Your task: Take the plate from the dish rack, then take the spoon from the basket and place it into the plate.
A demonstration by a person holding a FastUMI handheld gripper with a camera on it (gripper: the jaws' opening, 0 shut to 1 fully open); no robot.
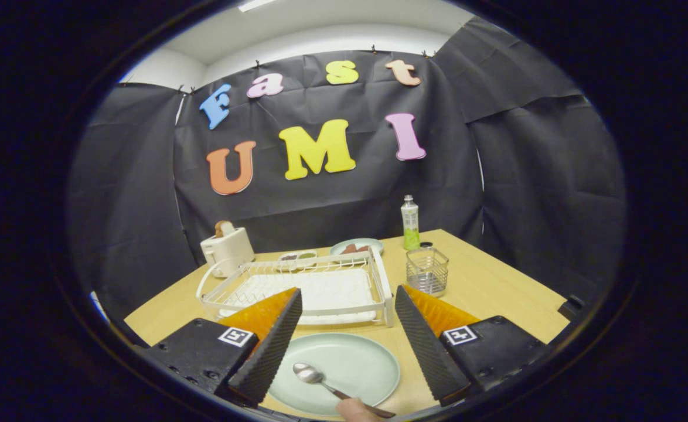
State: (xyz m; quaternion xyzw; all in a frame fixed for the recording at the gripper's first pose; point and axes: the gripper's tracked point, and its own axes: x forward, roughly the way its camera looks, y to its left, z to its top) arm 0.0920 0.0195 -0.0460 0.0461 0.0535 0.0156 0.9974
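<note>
A pale green plate [350,363] lies flat on the wooden table [496,287], between my fingers and just in front of the white dish rack [309,287]. A metal spoon [314,376] rests in the plate, bowl toward the left finger, handle running back to a fingertip of a person's hand [356,409] at the near rim. My gripper [344,346] stands open above the plate, nothing between its fingers. The wire basket [426,271] stands to the right of the rack, beyond the right finger.
A white toaster [227,249] with bread in it sits behind the rack on the left. Behind the rack are a small dish [298,257] and a plate with food [356,247]. A green bottle [410,224] stands behind the basket.
</note>
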